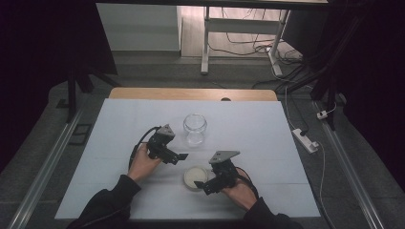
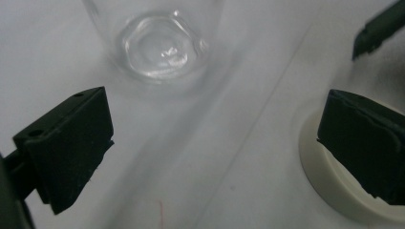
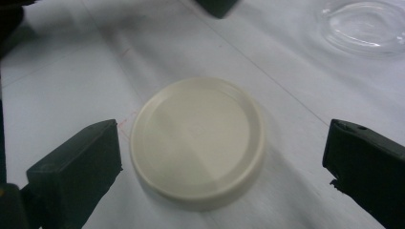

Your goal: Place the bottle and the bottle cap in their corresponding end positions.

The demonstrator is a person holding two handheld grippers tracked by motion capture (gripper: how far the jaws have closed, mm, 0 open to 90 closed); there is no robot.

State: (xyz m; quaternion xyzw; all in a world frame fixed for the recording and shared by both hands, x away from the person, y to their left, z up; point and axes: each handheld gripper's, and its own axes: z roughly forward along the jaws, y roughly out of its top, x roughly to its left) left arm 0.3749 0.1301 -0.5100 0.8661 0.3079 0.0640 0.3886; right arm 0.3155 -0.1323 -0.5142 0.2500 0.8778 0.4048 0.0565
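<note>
Right gripper (image 3: 219, 157): jaws spread wide, holding nothing; one jaw stands on either side of the lid with a gap to each.
Lid (image 3: 198, 140): cream, round, lying flat on the desk, between the right gripper's jaws and just ahead of them; in the high view it sits just left of that gripper (image 1: 206, 185).
Left gripper (image 2: 215, 152): jaws also wide apart and empty, hanging over bare desk.
Glass jar (image 2: 160, 40): clear, upright, without a lid, straight ahead of the left gripper and beyond its jaw tips, not touched.
Lid from the left gripper: its rim (image 2: 329, 186) shows behind the jaw at the right of that view.
Desk (image 1: 267, 138): white sheet over it, carrying jar and lid.
</note>
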